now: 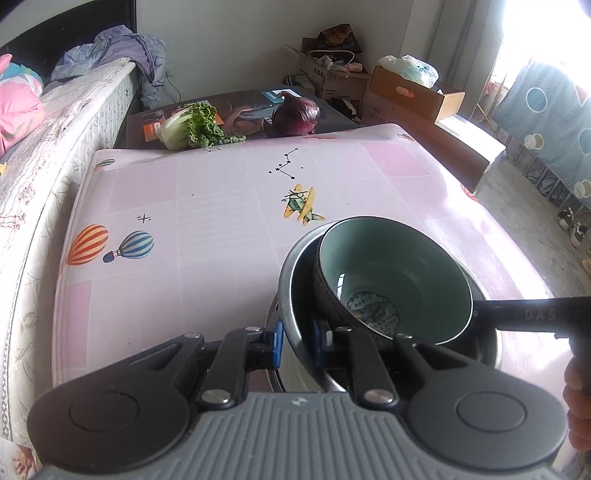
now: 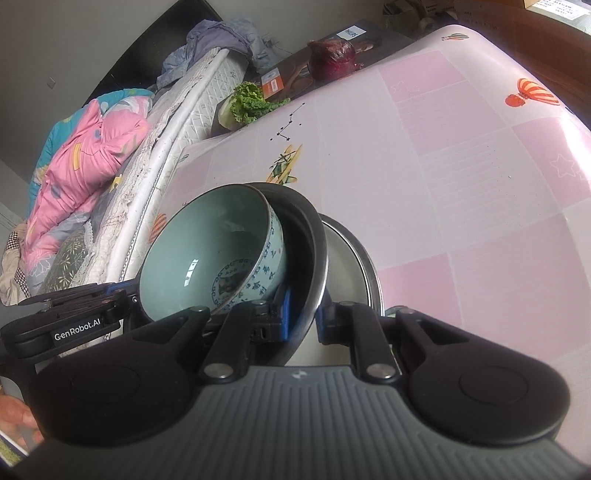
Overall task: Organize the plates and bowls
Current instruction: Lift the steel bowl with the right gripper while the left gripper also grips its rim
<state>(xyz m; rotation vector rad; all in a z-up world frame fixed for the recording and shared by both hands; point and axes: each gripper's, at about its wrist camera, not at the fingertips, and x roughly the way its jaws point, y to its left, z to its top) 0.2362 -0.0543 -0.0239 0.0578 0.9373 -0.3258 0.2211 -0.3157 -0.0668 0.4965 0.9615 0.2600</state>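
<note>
Both your tools are clamped on the rim of the metal bowl (image 1: pixel 295 280): left tool (image 1: pixel 298 341) on one side, right tool (image 2: pixel 303 320) opposite. The green bowl (image 2: pixel 207 251) already sits tilted inside it, over the pink surface (image 1: pixel 207 206). What's left, likely: setting the stack down.

"GenRobot.AI" printed white on the left gripper (image 2: pixel 77 325); "DAS" faintly embossed on the right gripper (image 1: pixel 532 314); "PHILIPS" upside down on a box (image 2: pixel 351 33).
</note>
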